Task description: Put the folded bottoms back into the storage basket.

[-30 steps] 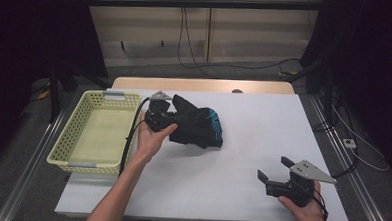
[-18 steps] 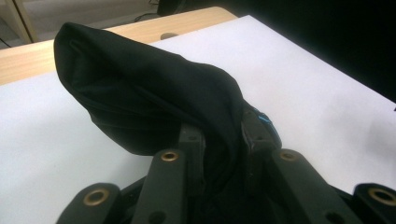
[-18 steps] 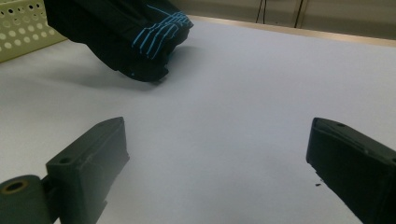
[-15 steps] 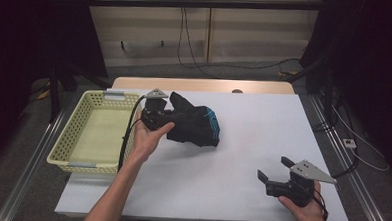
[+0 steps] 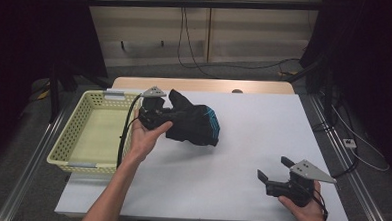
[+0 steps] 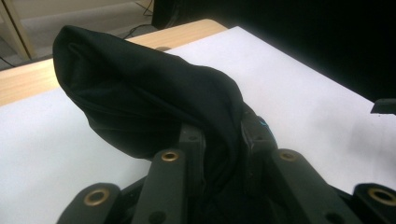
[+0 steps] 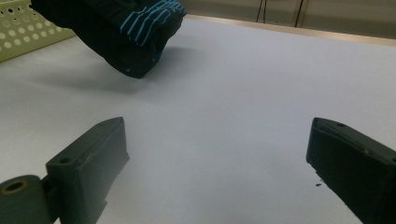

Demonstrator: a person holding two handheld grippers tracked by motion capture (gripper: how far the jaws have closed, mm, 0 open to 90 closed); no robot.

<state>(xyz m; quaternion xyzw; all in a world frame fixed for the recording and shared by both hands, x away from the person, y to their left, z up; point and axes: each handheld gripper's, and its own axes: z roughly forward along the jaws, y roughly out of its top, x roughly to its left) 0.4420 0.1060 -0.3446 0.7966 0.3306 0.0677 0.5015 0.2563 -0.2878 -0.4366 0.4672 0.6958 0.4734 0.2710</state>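
**Dark garment gripped beside the basket**

White surface [image 5: 242, 157] under dim room light, yellow basket [image 5: 83, 135] at its left edge. Left tongs [image 6: 224, 154] closed on a fold of black garment [image 5: 193, 123], blue stripes at one end, lifted partly clear of the surface just right of the basket, probably for transfer into it. Right tongs [image 7: 215, 172] parked near the right front corner, spread wide, holding nothing, well apart from the cloth.
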